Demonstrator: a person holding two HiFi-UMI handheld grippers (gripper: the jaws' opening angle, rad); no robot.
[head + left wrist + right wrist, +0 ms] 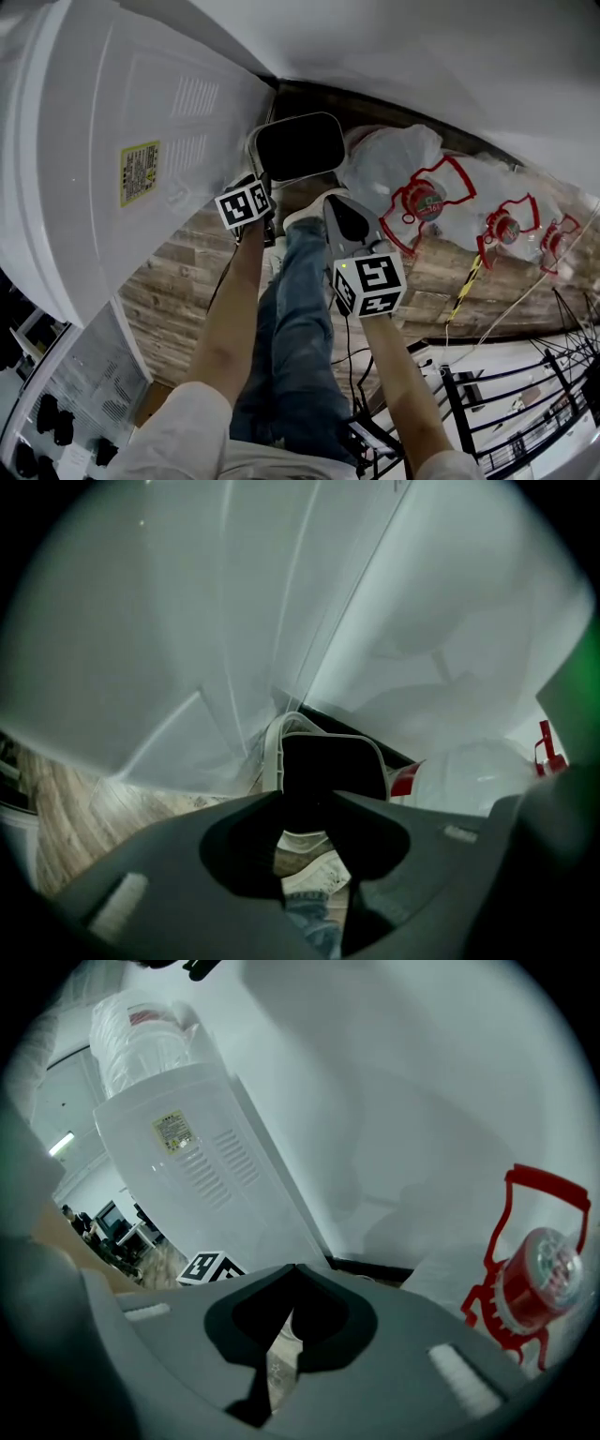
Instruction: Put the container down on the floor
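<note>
— Left hand-held gripper (262, 172): holding what?
— Pinched shut on the near left rim of the container (298, 147), white edge squeezed between the jaws.
— Down on the floor (187, 272) yet?
— Hard to say. Held very low, just beside the big white machine (112, 141) and close to the wall. Maybe touching the wood, maybe just above. Not let go yet, for sure.
— Left to do, then?
— Probably only resting it flat and opening the jaws.
— Facing which way?
— Dark open mouth up, toward the head. Long side running left to right, right end a bit farther off.
— Right hand-held gripper (339, 211)?
— Closed up on nothing, waiting near a white shoe (305, 214). No help needed there, by the look of it.
— Past that, on the right?
— Big clear water bottles (412, 178) with red handles, lying near the container.
</note>
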